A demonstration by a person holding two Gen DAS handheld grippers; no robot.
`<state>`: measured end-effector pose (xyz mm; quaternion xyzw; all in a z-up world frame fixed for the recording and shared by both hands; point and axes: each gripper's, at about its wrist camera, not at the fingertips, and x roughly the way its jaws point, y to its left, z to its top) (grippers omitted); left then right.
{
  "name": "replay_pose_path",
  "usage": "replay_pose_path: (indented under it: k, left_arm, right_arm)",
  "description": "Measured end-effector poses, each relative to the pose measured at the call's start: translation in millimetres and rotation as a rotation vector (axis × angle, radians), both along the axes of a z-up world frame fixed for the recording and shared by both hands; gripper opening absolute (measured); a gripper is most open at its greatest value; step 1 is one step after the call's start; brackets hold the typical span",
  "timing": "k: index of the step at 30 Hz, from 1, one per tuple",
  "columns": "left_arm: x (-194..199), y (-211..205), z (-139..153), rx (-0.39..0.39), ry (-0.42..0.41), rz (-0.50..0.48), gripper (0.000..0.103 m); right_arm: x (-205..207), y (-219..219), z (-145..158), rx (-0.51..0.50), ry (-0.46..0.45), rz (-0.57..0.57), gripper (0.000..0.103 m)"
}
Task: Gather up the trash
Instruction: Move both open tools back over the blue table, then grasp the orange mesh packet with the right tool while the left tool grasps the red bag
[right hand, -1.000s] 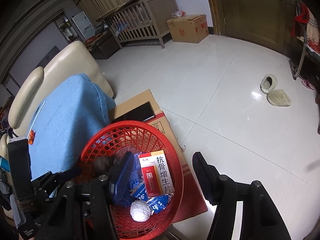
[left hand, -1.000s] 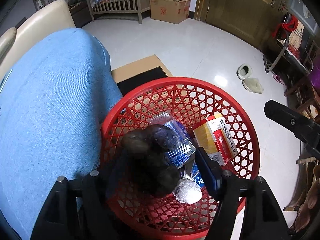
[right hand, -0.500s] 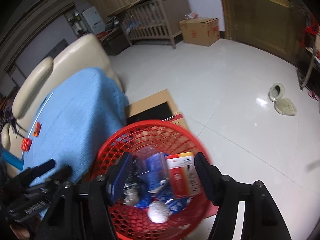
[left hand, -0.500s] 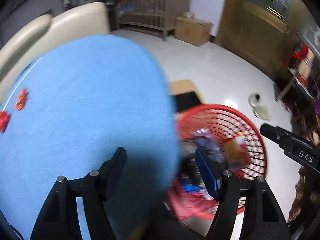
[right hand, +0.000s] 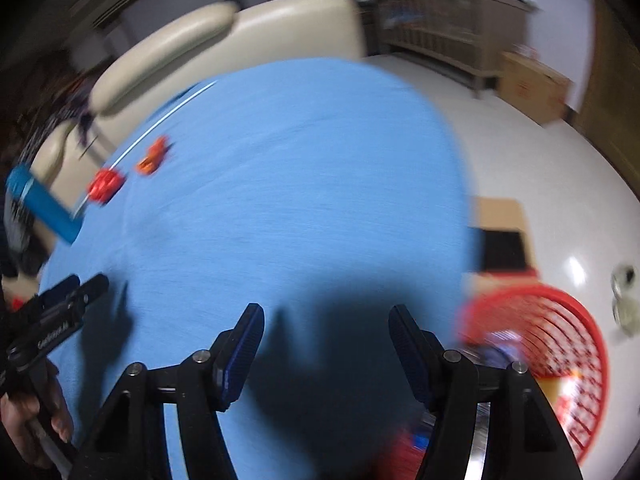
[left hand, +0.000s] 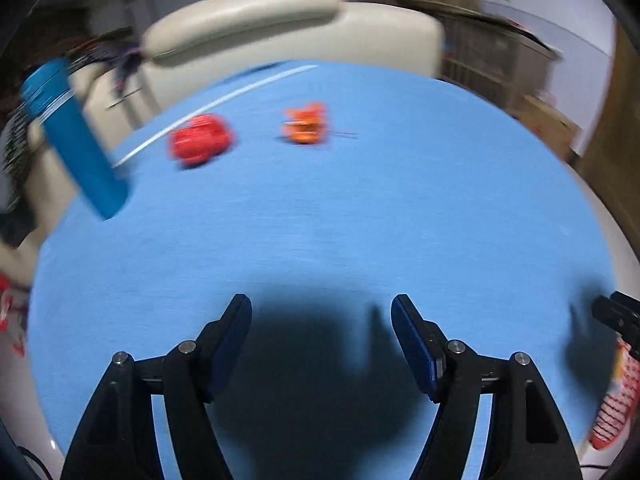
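Both views are motion-blurred. My left gripper (left hand: pixel 321 320) is open and empty above the blue cloth (left hand: pixel 360 208). On the cloth, far ahead, lie a red crumpled scrap (left hand: pixel 200 145) and an orange scrap (left hand: pixel 306 125), with a thin white straw (left hand: pixel 208 108) behind them. My right gripper (right hand: pixel 326 330) is open and empty over the cloth's near edge. The red basket (right hand: pixel 560 332) with trash in it stands at its lower right. The red scrap (right hand: pixel 105 185) and the orange scrap (right hand: pixel 154 158) show far left in the right wrist view. The left gripper shows at the left edge (right hand: pixel 64 300).
A blue cylinder (left hand: pixel 76 140) stands at the cloth's left edge. A cream sofa back (left hand: pixel 288 28) rises behind the cloth. A cardboard box (right hand: pixel 504 236) sits under the basket on the white floor. A wooden crib (right hand: pixel 444 36) and another box (right hand: pixel 532 88) stand far right.
Both grippers swung left from the red basket toward the blue cloth. The dark trash the left gripper held over the basket is gone from it; the scraps on the cloth came into view.
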<state>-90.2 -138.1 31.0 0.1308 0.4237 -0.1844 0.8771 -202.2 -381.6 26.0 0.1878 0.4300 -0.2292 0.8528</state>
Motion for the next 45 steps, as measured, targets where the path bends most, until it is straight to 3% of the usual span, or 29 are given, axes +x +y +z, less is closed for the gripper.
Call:
replay_pose_path:
  k: [6, 9, 11, 16, 23, 27, 28, 30, 31, 32, 38, 45]
  left_arm:
    - [40.5, 61.2, -15.8, -0.035, -0.025, 0.149, 0.073]
    - [50.7, 77.9, -28.0, -0.046, -0.007, 0.197, 0.073]
    - [52.8, 88.0, -29.0, -0.095, 0.017, 0.224, 0.077]
    - [53.8, 81.3, -31.0, -0.066, 0.02, 0.233, 0.086]
    - [53.2, 88.3, -30.8, -0.08, 0.023, 0.255, 0.086]
    - [54.3, 96.0, -29.1, -0.131, 0.025, 0.261, 0.086]
    - [54.0, 97.6, -28.7, -0.142, 0.026, 0.261, 0.086]
    - [54.3, 98.9, -27.2, -0.151, 0.024, 0.263, 0.086]
    - [55.4, 98.6, -25.5, -0.149, 0.02, 0.268, 0.086]
    - [56.9, 98.1, -23.9, -0.15, 0.018, 0.269, 0.086]
    - [93.7, 77.3, 3.7, -0.163, -0.054, 0.202, 0.086]
    - [177.2, 38.4, 16.5, -0.147, -0.089, 0.158, 0.087]
  right_arm:
    - [89.7, 44.0, -9.7, -0.04, 0.014, 0.136, 0.068]
    - [139.4, 58.3, -14.5, -0.074, 0.019, 0.178, 0.068]
    - [170.8, 63.6, -18.1, -0.082, 0.019, 0.193, 0.068]
    - [243.8, 65.9, -19.5, -0.076, -0.005, 0.184, 0.068]
    - [327.2, 66.6, -11.2, -0.074, -0.03, 0.17, 0.068]
    - [364.6, 73.5, -23.5, -0.071, 0.022, 0.194, 0.068]
    - [366.9, 73.8, -26.9, -0.069, 0.037, 0.203, 0.068]
    - [373.3, 80.4, -28.0, -0.113, 0.047, 0.236, 0.047]
    - [373.9, 83.1, -27.2, -0.107, 0.049, 0.265, 0.029]
    - [372.8, 84.4, -26.4, -0.092, 0.051, 0.286, 0.026]
    - [326.8, 83.6, -22.7, -0.076, 0.015, 0.334, 0.026]
    - [221.7, 73.5, -14.5, -0.003, -0.036, 0.306, 0.026]
